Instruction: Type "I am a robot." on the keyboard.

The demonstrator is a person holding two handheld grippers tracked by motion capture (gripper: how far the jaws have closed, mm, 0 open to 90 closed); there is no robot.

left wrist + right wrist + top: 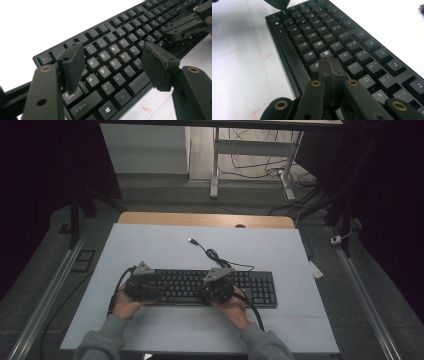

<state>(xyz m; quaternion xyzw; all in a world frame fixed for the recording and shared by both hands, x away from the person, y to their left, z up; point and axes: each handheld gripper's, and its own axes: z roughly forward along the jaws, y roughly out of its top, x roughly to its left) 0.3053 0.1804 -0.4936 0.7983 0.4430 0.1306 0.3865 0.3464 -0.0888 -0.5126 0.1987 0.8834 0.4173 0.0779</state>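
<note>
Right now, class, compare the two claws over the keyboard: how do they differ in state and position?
The left claw is open, its pads spread above the W-to-C keys; the right claw is shut, tips together. The left claw hovers at the keyboard's left end; the right claw points down by the J key, mid-board. Both are black and hand-held.

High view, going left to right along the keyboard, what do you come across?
Left gripper over the keyboard's left end → right gripper near its middle → the bare number pad at its right end.
</note>
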